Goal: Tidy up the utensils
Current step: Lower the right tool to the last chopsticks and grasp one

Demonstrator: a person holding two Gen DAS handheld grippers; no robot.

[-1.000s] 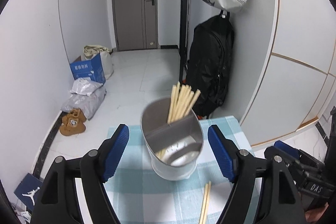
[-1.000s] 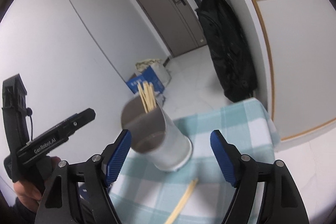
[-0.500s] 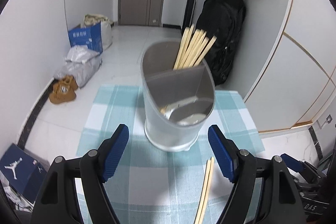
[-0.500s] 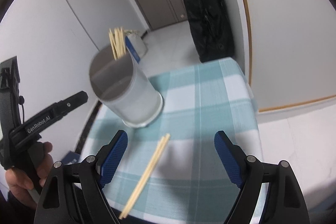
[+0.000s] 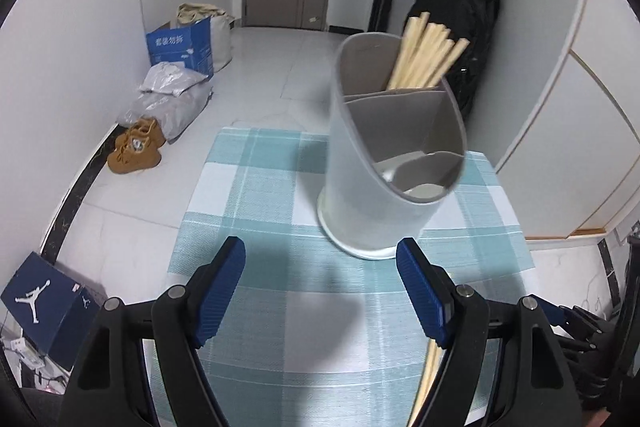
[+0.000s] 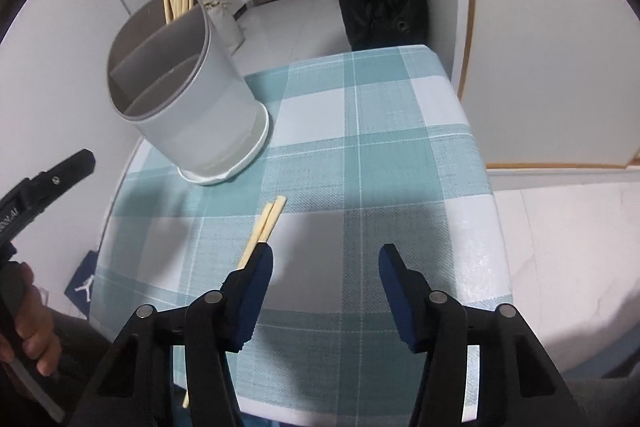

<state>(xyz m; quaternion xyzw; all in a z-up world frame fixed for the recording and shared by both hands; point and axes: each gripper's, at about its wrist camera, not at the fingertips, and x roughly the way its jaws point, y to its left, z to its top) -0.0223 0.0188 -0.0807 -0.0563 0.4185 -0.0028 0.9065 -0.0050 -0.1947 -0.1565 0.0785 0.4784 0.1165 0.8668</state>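
Observation:
A grey divided utensil holder (image 5: 392, 155) stands on the teal checked tablecloth (image 5: 260, 187), with several wooden chopsticks (image 5: 424, 55) upright in its rear compartment. My left gripper (image 5: 320, 251) hangs open just in front of the holder, nothing between its fingers. In the right wrist view the holder (image 6: 192, 107) is at the far left. A loose pair of chopsticks (image 6: 266, 223) lies on the cloth (image 6: 380, 147), running under the left finger of my right gripper (image 6: 326, 259). Its jaws are closing with nothing between them. The same pair (image 5: 430, 371) shows behind the left gripper's right finger.
The small table's edges are close on all sides. On the floor to the left lie brown shoes (image 5: 136, 147), grey bags (image 5: 172, 99) and blue boxes (image 5: 48, 303). A black backpack (image 5: 460, 27) hangs by the wall. A hand (image 6: 28, 339) holds the left gripper's handle.
Both grippers have sunk and tipped down toward the table. The right gripper's jaws have narrowed, and its left finger now covers part of the loose chopsticks.

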